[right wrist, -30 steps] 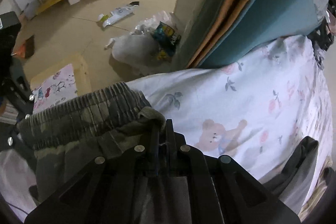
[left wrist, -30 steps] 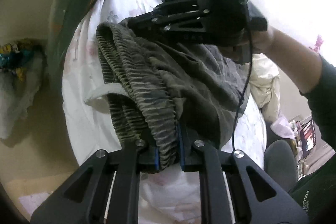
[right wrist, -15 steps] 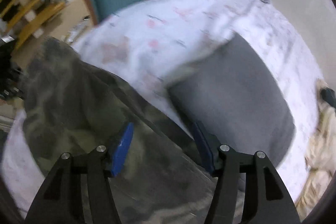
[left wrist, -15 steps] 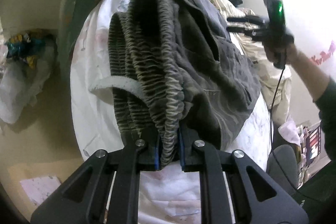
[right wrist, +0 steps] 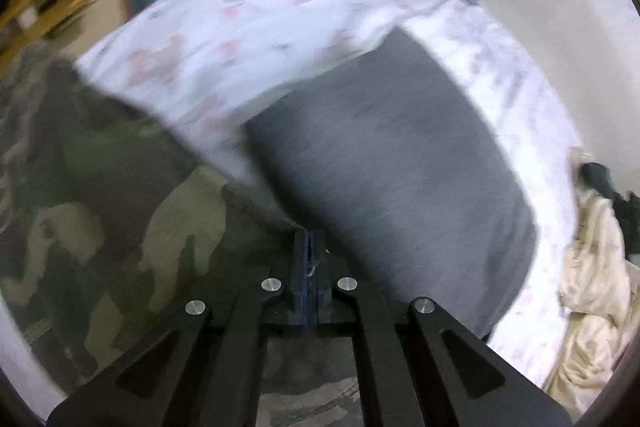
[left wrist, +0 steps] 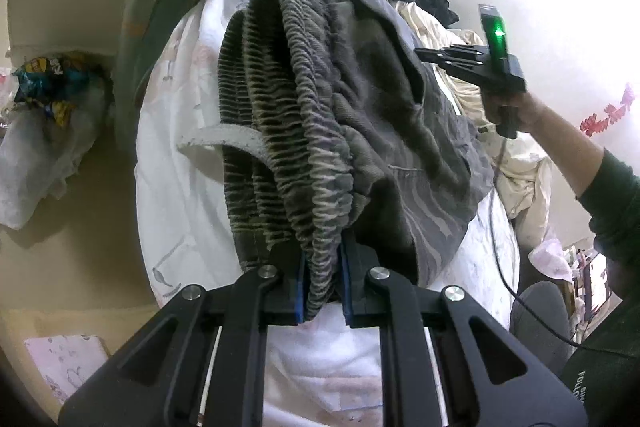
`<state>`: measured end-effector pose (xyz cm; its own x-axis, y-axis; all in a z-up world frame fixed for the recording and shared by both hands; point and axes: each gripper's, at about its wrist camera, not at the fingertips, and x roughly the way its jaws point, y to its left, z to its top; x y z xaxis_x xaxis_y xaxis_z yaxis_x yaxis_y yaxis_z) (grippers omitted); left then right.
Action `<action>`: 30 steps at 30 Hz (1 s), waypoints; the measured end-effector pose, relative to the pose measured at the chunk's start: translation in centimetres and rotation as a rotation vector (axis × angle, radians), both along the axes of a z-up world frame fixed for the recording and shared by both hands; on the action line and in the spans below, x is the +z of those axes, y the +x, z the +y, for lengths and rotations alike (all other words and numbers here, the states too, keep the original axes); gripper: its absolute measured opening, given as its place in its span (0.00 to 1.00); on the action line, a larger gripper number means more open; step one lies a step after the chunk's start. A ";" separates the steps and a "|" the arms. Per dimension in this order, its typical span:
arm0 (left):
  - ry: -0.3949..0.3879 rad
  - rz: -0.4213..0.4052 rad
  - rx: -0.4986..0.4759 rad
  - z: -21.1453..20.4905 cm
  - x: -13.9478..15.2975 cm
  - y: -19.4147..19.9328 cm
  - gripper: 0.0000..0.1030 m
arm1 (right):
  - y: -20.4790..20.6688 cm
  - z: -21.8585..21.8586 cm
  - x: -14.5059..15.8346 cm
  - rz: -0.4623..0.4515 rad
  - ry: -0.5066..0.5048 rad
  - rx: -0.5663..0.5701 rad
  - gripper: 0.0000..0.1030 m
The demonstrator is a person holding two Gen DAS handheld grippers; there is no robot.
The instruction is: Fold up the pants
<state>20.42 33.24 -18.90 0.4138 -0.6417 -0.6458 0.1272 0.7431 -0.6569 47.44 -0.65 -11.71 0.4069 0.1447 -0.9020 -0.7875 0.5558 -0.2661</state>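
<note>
Left wrist view first: our left gripper [left wrist: 322,281] is clenched on the ribbed elastic waistband of the olive camouflage cotton pants [left wrist: 320,115], same bite as a second ago, and the bunched garment hangs over the near edge of the white floral-print bedsheet [left wrist: 180,187]. What changed is on the right. A second ago our right gripper [left wrist: 430,55] sat pinched on the far end of that waistband; now it is off the fabric, up over the right edge of the bed, well apart from the pants. Right wrist view, blurred: its jaws have just opened and snapped closed again, blue pads together with nothing between them, only a stray thread. Camouflage cloth fills the lower left, and a flat grey pillow-like cushion [right wrist: 400,163] lies on the sheet ahead.

We read this as a regrasp: one end released, the pants hanging from the left alone. Next the right needs a new hold, probably lower on the legs, before any fold.
</note>
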 end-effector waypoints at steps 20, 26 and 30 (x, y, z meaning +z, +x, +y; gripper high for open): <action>0.455 -0.211 0.139 -4.2 12.6 2.6 0.59 | 1.2 -20.0 6.1 -0.032 0.091 -0.367 0.63; 0.567 -0.007 0.062 -10.9 6.8 9.9 0.27 | 3.6 -24.9 2.4 -0.031 -0.006 -0.480 0.63; 0.706 0.115 0.034 -11.4 1.1 10.8 0.17 | 4.8 -24.8 -0.3 -0.021 -0.039 -0.425 0.63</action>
